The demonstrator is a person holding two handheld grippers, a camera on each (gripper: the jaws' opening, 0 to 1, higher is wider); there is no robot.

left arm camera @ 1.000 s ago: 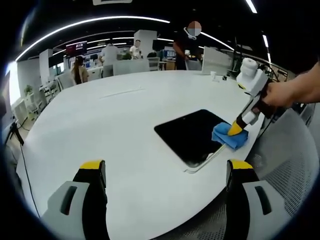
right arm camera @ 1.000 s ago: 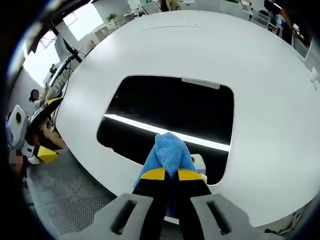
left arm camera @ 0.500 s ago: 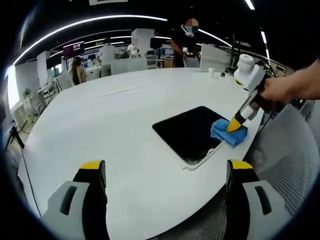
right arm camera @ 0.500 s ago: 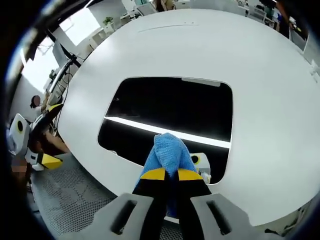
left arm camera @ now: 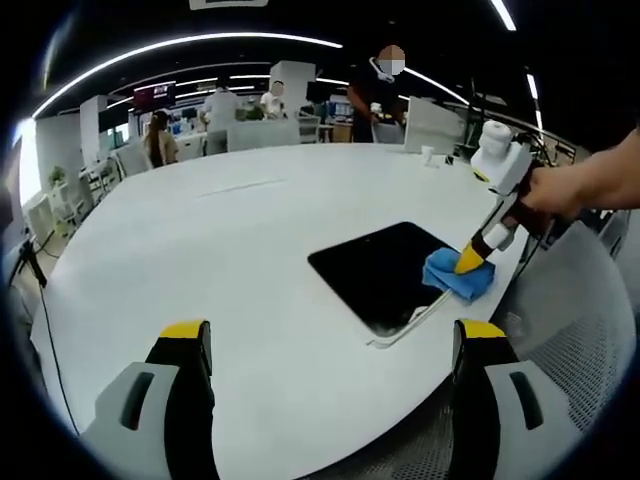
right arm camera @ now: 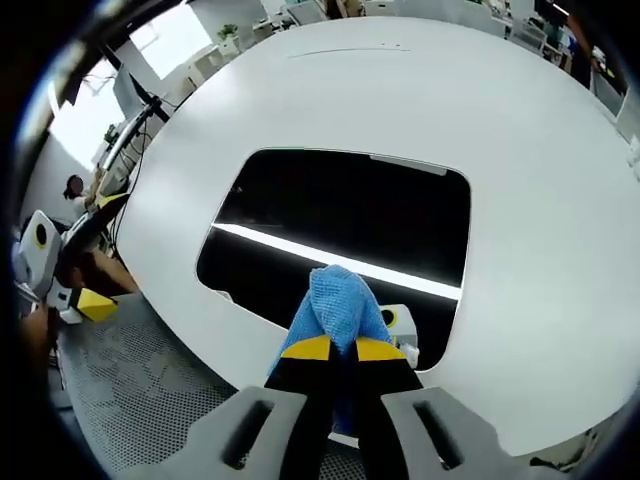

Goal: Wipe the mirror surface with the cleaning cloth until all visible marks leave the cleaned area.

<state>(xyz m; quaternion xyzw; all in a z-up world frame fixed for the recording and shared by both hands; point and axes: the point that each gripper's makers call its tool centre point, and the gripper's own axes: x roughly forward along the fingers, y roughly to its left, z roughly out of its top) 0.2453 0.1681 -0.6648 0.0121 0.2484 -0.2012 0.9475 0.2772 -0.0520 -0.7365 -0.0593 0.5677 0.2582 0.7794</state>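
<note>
A dark rectangular mirror (left arm camera: 385, 272) (right arm camera: 340, 215) lies flat near the rim of a round white table (left arm camera: 220, 260). My right gripper (right arm camera: 345, 348) is shut on a blue cleaning cloth (right arm camera: 338, 305), which rests on the mirror's near edge. In the left gripper view that same right gripper (left arm camera: 470, 258) comes in from the right, held by a hand, pressing the blue cleaning cloth (left arm camera: 455, 275) onto the mirror's right corner. My left gripper (left arm camera: 330, 335) stands open above the table's near edge, well short of the mirror, with nothing between its fingers.
Several people stand and sit at desks (left arm camera: 250, 128) beyond the table's far side. Small white objects (left arm camera: 430, 152) sit on the far right of the table. A grey mesh chair (left arm camera: 570, 330) is beside the table at the right. The mirror reflects a ceiling light strip (right arm camera: 330, 262).
The right gripper with the cloth has shifted slightly over the mirror's corner and back. The left gripper stays open and still; the views wobble a little.
</note>
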